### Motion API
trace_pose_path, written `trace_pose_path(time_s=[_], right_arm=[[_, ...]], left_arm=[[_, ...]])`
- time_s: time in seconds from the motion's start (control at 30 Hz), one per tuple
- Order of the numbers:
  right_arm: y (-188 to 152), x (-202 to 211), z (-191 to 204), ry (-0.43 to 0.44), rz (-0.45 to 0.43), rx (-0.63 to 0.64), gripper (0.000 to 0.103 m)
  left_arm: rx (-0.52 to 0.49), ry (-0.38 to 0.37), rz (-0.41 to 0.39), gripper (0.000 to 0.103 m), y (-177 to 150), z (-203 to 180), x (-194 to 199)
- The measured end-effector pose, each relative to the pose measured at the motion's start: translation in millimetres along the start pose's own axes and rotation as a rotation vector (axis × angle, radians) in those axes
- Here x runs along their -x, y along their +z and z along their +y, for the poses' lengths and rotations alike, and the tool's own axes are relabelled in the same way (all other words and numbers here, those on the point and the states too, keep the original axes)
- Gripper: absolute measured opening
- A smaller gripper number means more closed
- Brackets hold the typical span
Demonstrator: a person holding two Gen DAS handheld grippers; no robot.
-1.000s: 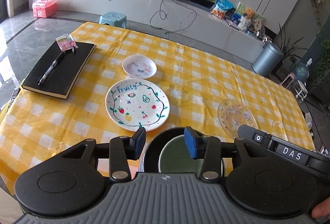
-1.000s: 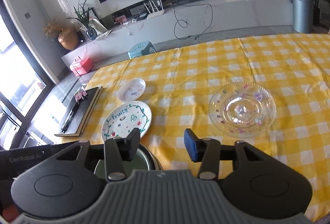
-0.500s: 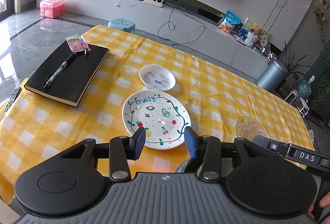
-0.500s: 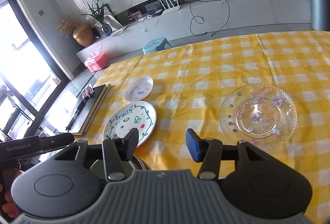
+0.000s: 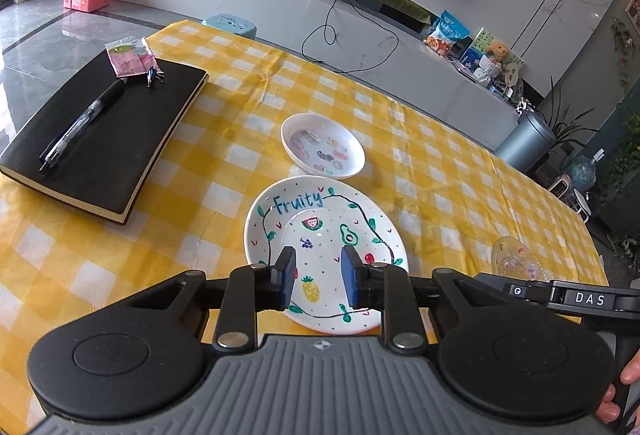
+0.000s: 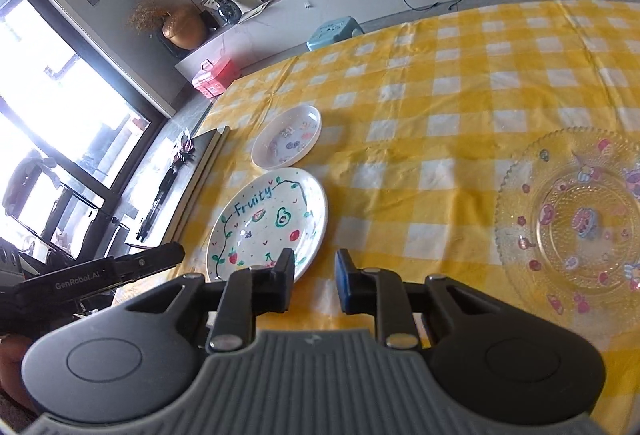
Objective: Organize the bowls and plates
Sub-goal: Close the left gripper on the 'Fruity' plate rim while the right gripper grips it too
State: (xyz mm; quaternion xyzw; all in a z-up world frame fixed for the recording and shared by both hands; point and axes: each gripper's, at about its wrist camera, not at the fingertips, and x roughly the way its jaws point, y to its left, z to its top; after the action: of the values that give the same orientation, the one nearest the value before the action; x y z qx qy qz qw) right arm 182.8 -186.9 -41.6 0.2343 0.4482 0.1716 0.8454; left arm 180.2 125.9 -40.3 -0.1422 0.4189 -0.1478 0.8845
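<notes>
1. Left claw point(image 5: 316, 277): I read both blue-padded fingers parted by a moderate gap with nothing between them. It hangs above the near rim of the "Fruity" plate point(image 5: 326, 235), which fills the space from centre to 6 o'clock of the left wrist view.

2. Right claw point(image 6: 314, 281): fingers parted by a similar gap, holding nothing. It sits over bare yellow-checked tablecloth point(image 6: 440, 75) covering the bench, with the "Fruity" plate point(image 6: 268, 221) just beyond its left finger at 10 o'clock.

3. Task items, left wrist view:
- Small white dish point(image 5: 322, 146) with printed motifs, at 12 o'clock of the "Fruity" plate, just beside it but apart.
- Clear glass plate point(image 5: 516, 261), at 3 o'clock, partly hidden behind the body of the other gripper (the part labelled "DAS").

4. Task items, right wrist view:
- Small white dish point(image 6: 286, 137) at 11 o'clock, near the far rim of the "Fruity" plate.
- Clear glass plate point(image 6: 576, 223) with pink decorations at 3 o'clock, well apart from the two white pieces.

5. Other items: a black notebook point(image 5: 104, 139) lies at 10 o'clock in the left wrist view, with a pen point(image 5: 82, 123) resting on its cover and a small pink packet point(image 5: 130, 57) at its far corner.
</notes>
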Motion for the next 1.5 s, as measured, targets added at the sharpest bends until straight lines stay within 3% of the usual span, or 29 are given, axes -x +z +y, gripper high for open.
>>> trace_pose_path(time_s=[0.3, 0.63, 0.87, 1.03, 1.23, 1.5], right_arm=[[19.6, -44.1, -18.6, 0.061, 0.068, -0.099, 0.018], [20.0, -69.1, -27.6, 0.080, 0.109, -0.143, 0.018], [19.0, -73.5, -29.5, 0.095, 0.090, -0.148, 0.018], [18.7, -76.3, -29.8, 0.104, 0.094, -0.158, 0.008], [16.1, -80.4, -31.9, 0.124, 0.094, -0.190, 0.008], [18.0, -73.3, -26.2, 0.068, 0.072, -0.161, 0.005]], left_arm=[[0.039, -0.032, -0.016, 0.025, 7.6, 26.3, -29.7], [0.093, -0.056, -0.033, 0.025, 5.6, 54.0, -36.3], [0.131, -0.081, -0.021, 0.025, -0.4, 62.2, -45.2], [0.143, -0.095, -0.024, 0.025, -2.4, 62.9, -47.8], [0.175, -0.103, -0.032, 0.024, -5.1, 65.7, -48.3], [0.168, -0.086, -0.036, 0.014, -3.2, 55.1, -45.0]])
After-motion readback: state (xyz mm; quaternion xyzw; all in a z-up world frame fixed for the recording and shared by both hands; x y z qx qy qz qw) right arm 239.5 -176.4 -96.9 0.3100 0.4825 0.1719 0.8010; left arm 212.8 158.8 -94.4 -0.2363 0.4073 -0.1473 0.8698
